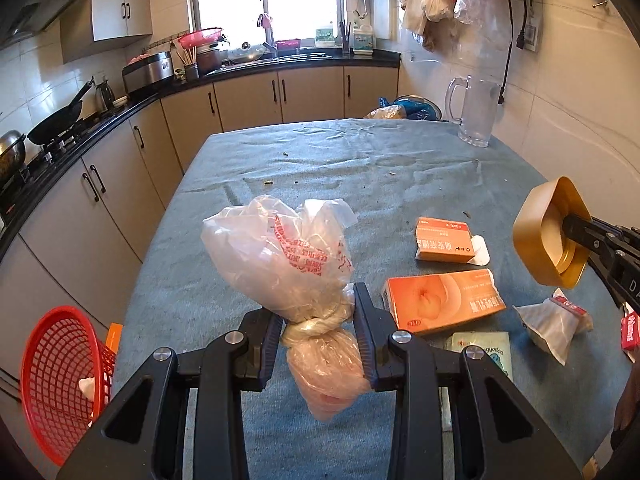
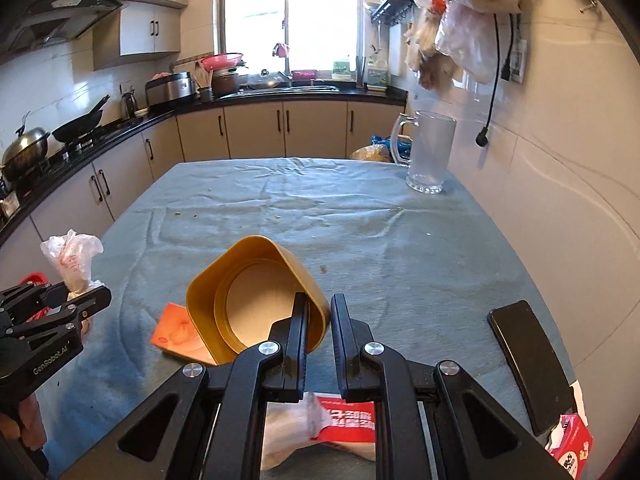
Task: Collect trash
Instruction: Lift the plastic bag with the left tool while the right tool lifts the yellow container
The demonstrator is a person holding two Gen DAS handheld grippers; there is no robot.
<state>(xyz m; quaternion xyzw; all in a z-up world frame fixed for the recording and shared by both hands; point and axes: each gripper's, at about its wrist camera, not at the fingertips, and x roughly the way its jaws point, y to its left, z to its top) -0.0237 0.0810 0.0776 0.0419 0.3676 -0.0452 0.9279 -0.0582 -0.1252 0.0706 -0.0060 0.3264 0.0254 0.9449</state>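
My left gripper [image 1: 316, 326] is shut on the knot of a tied clear plastic bag [image 1: 280, 264] with red print and holds it above the blue-clothed table [image 1: 360, 168]. It also shows at the left of the right wrist view [image 2: 72, 258]. My right gripper [image 2: 320, 312] is shut on the wall of a gold square box [image 2: 244, 300] and holds it tilted above the table; the box shows at the right of the left wrist view [image 1: 536, 240]. Two orange cartons [image 1: 444, 302] [image 1: 442, 244] and a clear snack wrapper [image 1: 552, 326] lie on the cloth.
A red mesh basket [image 1: 60, 372] sits low off the table's left edge. A clear glass pitcher [image 2: 430, 156] stands at the far right corner. A black phone [image 2: 524, 360] and a red-and-white carton [image 2: 572, 440] lie at the near right. Kitchen counters run along the left and back.
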